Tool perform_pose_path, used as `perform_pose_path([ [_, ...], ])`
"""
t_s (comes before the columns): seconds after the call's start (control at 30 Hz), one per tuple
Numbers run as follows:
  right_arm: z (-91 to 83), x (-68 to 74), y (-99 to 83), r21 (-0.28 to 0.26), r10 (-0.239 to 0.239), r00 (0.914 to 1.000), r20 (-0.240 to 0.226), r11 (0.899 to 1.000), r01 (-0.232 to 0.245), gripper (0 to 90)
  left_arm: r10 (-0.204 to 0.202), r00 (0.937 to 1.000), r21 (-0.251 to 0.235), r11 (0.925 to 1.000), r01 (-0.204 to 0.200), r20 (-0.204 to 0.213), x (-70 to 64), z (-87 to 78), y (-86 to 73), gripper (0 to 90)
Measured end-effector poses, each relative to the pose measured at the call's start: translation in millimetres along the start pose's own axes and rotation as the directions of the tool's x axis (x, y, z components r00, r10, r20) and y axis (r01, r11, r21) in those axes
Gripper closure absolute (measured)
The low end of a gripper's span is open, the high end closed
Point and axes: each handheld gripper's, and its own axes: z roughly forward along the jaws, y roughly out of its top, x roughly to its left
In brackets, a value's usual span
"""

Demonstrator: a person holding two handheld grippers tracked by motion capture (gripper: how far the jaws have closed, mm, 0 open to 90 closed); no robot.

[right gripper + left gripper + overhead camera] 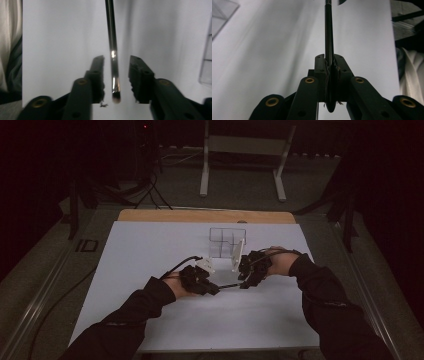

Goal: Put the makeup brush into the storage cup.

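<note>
Over the white table, both grippers share a pen.

In my left tool's view the black rod runs out past the top edge, so its far end is cut off, and its near end is buried between my closed jaws. In my right tool's view the same rod also leaves the top edge. From above, the rod is too thin and dark to read between my two tools.
</note>
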Motion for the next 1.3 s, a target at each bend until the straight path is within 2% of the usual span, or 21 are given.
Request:
perform_pose_path([
  [0.27,-17.2,3.1,-3.8,-0.128,0.065,0.9926,0.103,0.99,-0.052,50.8,-0.043,0.9971,-0.041,0.9984,0.04,-0.063,-1.9,-9.2,-6.4,84.8],
  [0.33,-22.5,6.8,-6.0,-0.185,0.102,0.9856,0.135,0.98,-0.076,46.7,-0.056,0.9951,-0.042,0.9977,0.053,-0.082,-3.5,-12.3,-9.3,84.8],
  [0.4,-25.3,9.0,-8.7,-0.236,0.145,0.9773,0.155,0.966,-0.106,43.7,-0.069,0.994,-0.039,0.9971,0.066,-0.085,-3.8,-12.8,-9.9,84.8],
  [0.47,-28.0,11.4,-12.7,-0.288,0.202,0.9616,0.186,0.947,-0.143,41.0,-0.102,0.9865,-0.039,0.9945,0.098,-0.128,-6.0,-16.4,-12.3,84.8],
  [0.53,-28.8,13.9,-17.8,-0.348,0.257,0.9459,0.197,0.921,-0.178,34.4,-0.128,0.9802,-0.05,0.9913,0.122,-0.151,-7.9,-18.6,-13.5,84.8],
  [0.6,-27.9,18.6,-23.2,-0.409,0.319,0.9207,0.226,0.889,-0.207,31.8,-0.161,0.9722,-0.055,0.9866,0.154,-0.17,-10.0,-20.7,-14.5,84.8],
  [0.63,-27.9,18.6,-23.2,-0.409,0.319,0.9207,0.226,0.889,-0.207,31.8,-0.161,0.9722,-0.055,0.9866,0.154,-0.17,-10.0,-20.7,-14.5,84.8],
  [0.67,-26.9,20.2,-24.7,-0.43,0.332,0.9153,0.229,0.878,-0.211,29.6,-0.188,0.9666,-0.085,0.9807,0.176,-0.174,-12.3,-23.3,-16.9,84.8],
  [0.7,-23.7,25.0,-28.8,-0.49,0.386,0.8906,0.241,0.84,-0.231,26.0,-0.202,0.9644,-0.102,0.9771,0.187,-0.171,-13.1,-24.3,-18.2,84.8],
  [0.8,-19.0,29.9,-34.8,-0.584,0.476,0.8491,0.228,0.764,-0.272,21.2,-0.234,0.9565,-0.139,0.9674,0.211,-0.174,-14.8,-28.2,-22.6,84.8],
  [0.83,-19.0,29.9,-34.8,-0.584,0.476,0.8491,0.228,0.764,-0.272,21.2,-0.234,0.9565,-0.139,0.9674,0.211,-0.174,-14.8,-28.2,-22.6,84.7],
  [0.87,-17.9,31.1,-37.4,-0.615,0.506,0.836,0.213,0.734,-0.287,18.7,-0.263,0.9477,-0.171,0.9574,0.233,-0.181,-15.7,-30.9,-25.8,84.7],
  [0.9,-16.5,33.1,-42.2,-0.664,0.548,0.8165,0.182,0.681,-0.309,16.0,-0.281,0.9418,-0.189,0.9503,0.247,-0.184,-16.1,-32.6,-28.2,84.7],
  [0.93,-15.3,35.2,-45.1,-0.69,0.573,0.8006,0.177,0.652,-0.314,12.7,-0.295,0.9371,-0.206,0.9445,0.256,-0.187,-16.5,-33.6,-29.9,84.7],
  [1.03,-13.5,40.0,-51.8,-0.734,0.597,0.7867,0.158,0.604,-0.311,11.0,-0.346,0.9161,-0.259,0.9212,0.291,-0.202,-18.6,-38.4,-36.7,84.7],
  [1.07,-12.2,42.3,-53.9,-0.745,0.613,0.7763,0.146,0.584,-0.322,11.0,-0.362,0.9098,-0.274,0.9132,0.302,-0.204,-19.2,-39.1,-38.1,84.7],
  [1.13,-9.1,45.6,-56.6,-0.768,0.638,0.7534,0.158,0.559,-0.312,11.0,-0.374,0.9011,-0.292,0.9063,0.306,-0.219,-20.4,-41.0,-42.0,84.7],
  [1.17,-7.2,47.0,-56.8,-0.77,0.64,0.7486,0.173,0.562,-0.302,11.0,-0.384,0.8977,-0.307,0.8995,0.311,-0.216,-21.2,-41.6,-44.0,84.7],
  [1.2,-5.0,48.3,-57.1,-0.764,0.639,0.7482,0.177,0.568,-0.305,11.0,-0.388,0.8951,-0.315,0.8965,0.311,-0.219,-21.9,-42.2,-45.8,84.7],
  [1.23,-3.0,49.5,-57.3,-0.767,0.644,0.7469,0.165,0.56,-0.313,11.0,-0.394,0.8925,-0.328,0.8912,0.313,-0.219,-22.8,-42.8,-47.7,84.7],
  [1.3,0.6,52.8,-57.7,-0.793,0.638,0.7573,0.141,0.53,-0.299,11.0,-0.401,0.8902,-0.358,0.8808,0.31,-0.216,-24.4,-44.3,-51.6,84.8],
])
